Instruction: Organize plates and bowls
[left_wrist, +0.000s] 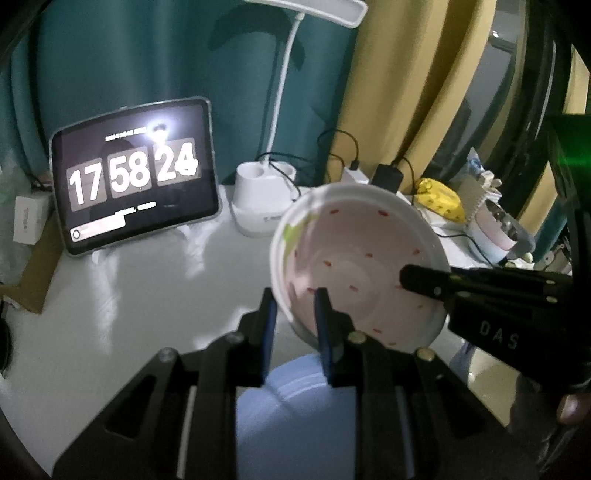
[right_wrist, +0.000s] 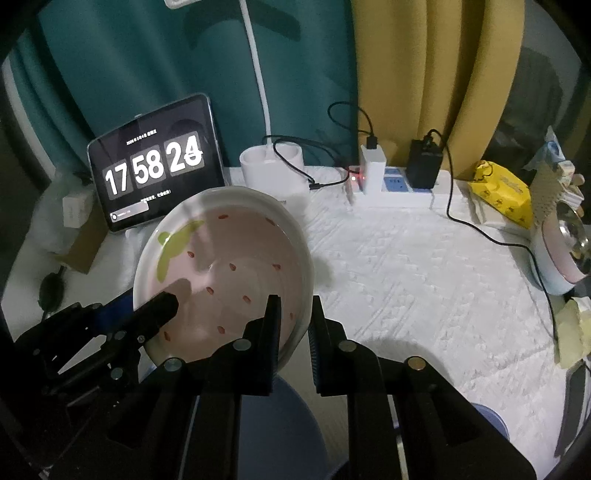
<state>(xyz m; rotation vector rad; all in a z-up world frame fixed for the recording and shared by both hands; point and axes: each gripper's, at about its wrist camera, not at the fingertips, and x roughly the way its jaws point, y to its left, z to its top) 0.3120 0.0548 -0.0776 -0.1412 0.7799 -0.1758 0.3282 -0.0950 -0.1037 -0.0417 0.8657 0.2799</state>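
The strawberry bowl (right_wrist: 225, 273) is hanging tilted in the air above the worktop (right_wrist: 406, 280), in front of the tablet clock (right_wrist: 155, 166) and slightly to its right, with a blue plate (right_wrist: 280, 417) lying directly beneath it. It is looking like glazed ceramic: stiff, fairly heavy for a rim pinch, slippery, and likely to chip or crack if it drops onto the plate below. The rim is the only sensible place to take hold, since the wall is too broad and smooth to span.

Both tools are gripping that rim at once. The left hand-held gripper (left_wrist: 295, 314) is pinching the bowl's near-left edge, one finger inside and one outside the wall. The right hand-held gripper (right_wrist: 293, 321) is straddling the near-right edge the same way, its fingers close around the wall; whether it is truly clamping is hard to tell, though it appears to be bearing on the rim. Held at two opposed points, the bowl is probably steadier than with one pinch, but a tilted glazed rim may be sliding within the pads.

Behind the tablet clock's right side a white lamp base (right_wrist: 273, 166) is standing, and further right a power strip (right_wrist: 399, 184) is lying with chargers plugged in. A yellow packet (right_wrist: 502, 192) is sitting beyond that.
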